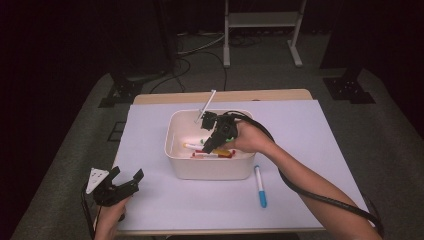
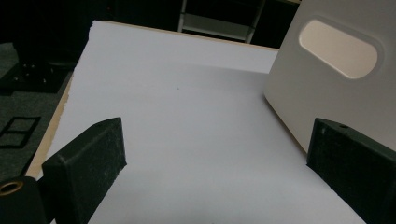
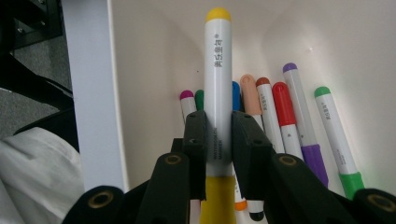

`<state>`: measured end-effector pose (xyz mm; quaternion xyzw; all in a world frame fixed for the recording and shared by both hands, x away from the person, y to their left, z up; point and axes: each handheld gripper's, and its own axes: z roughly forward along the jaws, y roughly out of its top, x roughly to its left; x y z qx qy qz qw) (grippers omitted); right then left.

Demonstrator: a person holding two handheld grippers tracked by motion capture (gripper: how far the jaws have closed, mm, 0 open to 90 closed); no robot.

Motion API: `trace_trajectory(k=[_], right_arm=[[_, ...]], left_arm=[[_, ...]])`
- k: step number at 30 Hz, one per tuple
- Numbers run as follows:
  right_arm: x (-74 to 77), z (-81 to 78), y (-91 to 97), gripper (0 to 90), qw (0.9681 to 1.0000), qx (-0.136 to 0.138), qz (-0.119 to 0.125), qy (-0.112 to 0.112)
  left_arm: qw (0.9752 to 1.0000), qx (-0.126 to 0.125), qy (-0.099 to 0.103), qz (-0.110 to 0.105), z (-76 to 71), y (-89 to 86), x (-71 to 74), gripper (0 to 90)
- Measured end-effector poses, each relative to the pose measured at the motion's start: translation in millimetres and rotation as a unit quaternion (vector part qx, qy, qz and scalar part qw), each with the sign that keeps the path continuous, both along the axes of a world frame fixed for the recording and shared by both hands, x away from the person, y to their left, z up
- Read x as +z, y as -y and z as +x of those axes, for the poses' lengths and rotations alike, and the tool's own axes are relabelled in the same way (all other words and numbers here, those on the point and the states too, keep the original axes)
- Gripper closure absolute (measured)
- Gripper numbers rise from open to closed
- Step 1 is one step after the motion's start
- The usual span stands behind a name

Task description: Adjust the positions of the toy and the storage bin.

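now right claw point(image 3: 218, 140) clamps yellow marker point(image 3: 218, 70) inside white bin point(image 1: 172, 132).

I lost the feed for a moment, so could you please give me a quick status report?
Right claw shut on yellow marker, over white bin. Left claw open, holding nothing, beside bin. Other markers lie below in bin; blue marker on table.

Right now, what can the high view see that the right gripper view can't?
High view alone: the blue-capped marker lying on the white table cover beside the bin, and the left gripper, jaws open.

Right gripper view alone: the other markers' colours, such as the purple marker and green marker.

Both: the white plastic bin and the right gripper, shut on the yellow-capped white marker.
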<state>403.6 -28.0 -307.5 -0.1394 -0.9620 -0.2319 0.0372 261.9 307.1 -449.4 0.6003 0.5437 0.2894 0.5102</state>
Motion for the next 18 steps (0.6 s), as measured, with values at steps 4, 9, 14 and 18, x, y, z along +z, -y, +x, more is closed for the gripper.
trace_trajectory(k=[4,9,14,18], right_arm=[[-9.4,2.0,-4.1,75.6,0.9999,0.003,-0.011,-0.003],[-19.0,3.7,-7.9,75.6,0.9998,0.005,-0.02,-0.007],[-27.1,4.5,-11.3,75.5,0.9995,0.008,-0.027,-0.012],[-33.2,4.7,-14.6,75.6,0.9991,0.011,-0.038,-0.017]], left_arm=[[1.0,0.0,0.0,0.0,0.0,0.0,-0.1,3.1],[1.0,0.001,0.0,-0.001,0.1,-0.6,-0.4,3.2],[1.0,0.0,0.0,-0.001,0.3,-0.5,-0.4,3.1],[1.0,0.0,0.0,-0.002,0.2,-0.5,-0.4,3.1]])
